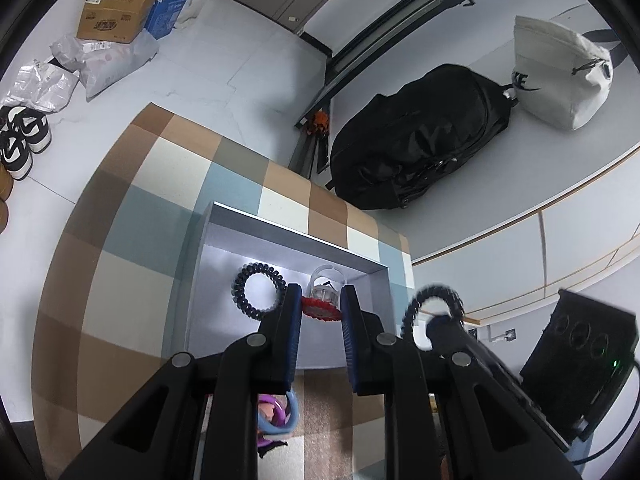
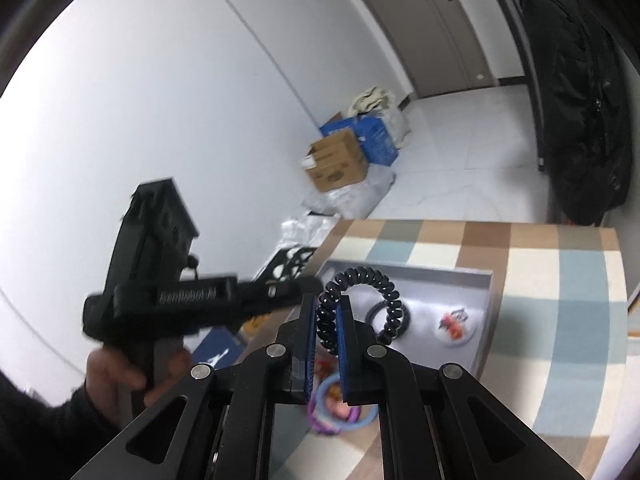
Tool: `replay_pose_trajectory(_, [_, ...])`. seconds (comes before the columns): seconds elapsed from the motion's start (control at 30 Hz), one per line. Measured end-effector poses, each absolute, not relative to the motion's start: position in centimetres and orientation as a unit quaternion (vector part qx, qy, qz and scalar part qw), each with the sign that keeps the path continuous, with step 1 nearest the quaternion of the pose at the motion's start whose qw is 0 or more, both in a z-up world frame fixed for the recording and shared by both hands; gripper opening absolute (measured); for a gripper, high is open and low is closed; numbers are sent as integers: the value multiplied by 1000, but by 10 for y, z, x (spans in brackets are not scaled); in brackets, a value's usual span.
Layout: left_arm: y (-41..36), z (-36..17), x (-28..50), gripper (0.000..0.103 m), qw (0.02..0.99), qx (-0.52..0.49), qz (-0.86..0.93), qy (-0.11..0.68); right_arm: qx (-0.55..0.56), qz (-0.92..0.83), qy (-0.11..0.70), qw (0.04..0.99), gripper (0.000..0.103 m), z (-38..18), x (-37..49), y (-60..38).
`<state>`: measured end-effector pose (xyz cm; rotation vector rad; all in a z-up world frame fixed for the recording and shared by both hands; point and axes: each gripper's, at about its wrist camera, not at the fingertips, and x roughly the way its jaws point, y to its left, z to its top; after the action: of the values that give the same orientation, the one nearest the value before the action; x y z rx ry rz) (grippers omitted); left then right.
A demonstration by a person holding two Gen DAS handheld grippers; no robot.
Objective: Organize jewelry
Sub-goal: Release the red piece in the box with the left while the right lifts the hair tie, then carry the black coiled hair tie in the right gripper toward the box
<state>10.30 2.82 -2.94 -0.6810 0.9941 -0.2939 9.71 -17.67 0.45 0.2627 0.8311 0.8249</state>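
Note:
My right gripper (image 2: 326, 300) is shut on a black spiral hair tie (image 2: 360, 274), which hangs in a loop above the table; the same gripper (image 1: 438, 322) and tie (image 1: 434, 290) show blurred in the left wrist view. A grey tray (image 1: 288, 232) on the checked cloth holds a second black spiral tie (image 1: 240, 280) and a clear piece with a red toothed rim (image 1: 320, 312). My left gripper (image 1: 321, 290) hovers over the tray's near side, jaws a narrow gap apart with nothing held; the red piece shows through the gap. Blue and purple rings (image 2: 340, 404) lie on the cloth beneath the grippers.
A person's hand (image 2: 116, 376) grips the left gripper's handle. On the floor beyond the table's far edge stand a black backpack (image 1: 420, 140), a white bag (image 1: 560, 76), cardboard boxes (image 1: 116, 12) and shoes (image 1: 24, 136). The checked cloth (image 2: 560, 320) stretches to the right of the tray.

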Motion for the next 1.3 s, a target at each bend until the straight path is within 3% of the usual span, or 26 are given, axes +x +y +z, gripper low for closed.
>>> replay_pose_trajectory(0.33, [17, -28, 124, 16, 813, -305, -176, 464, 81, 348, 409, 840, 16, -9, 133, -166])
replay_pose_trajectory(0.4, [16, -25, 127, 28, 820, -294, -168, 462, 86, 345, 413, 838, 29, -12, 137, -167])
replay_pose_trajectory(0.43, [18, -25, 127, 33, 821, -296, -167, 459, 88, 341, 412, 841, 47, -12, 138, -170])
replay_pose_trajectory(0.47, [20, -26, 127, 45, 820, -305, -166, 456, 90, 335, 408, 844, 60, -12, 138, -173])
replay_pose_trajectory(0.5, [23, -27, 127, 56, 817, -315, -164, 454, 95, 328, 400, 850, 64, -10, 138, -178])
replay_pose_trajectory(0.57, [25, -29, 127, 60, 814, -327, -163, 452, 104, 319, 397, 854, 73, -8, 140, -186])
replay_pose_trajectory(0.9, [32, -29, 119, 60, 810, -340, -151, 453, 102, 356, 441, 818, 75, -20, 130, -178])
replay_pose_trajectory(1.3, [39, -25, 108, 60, 812, -348, -138, 447, 128, 282, 401, 862, 75, 3, 128, -218])
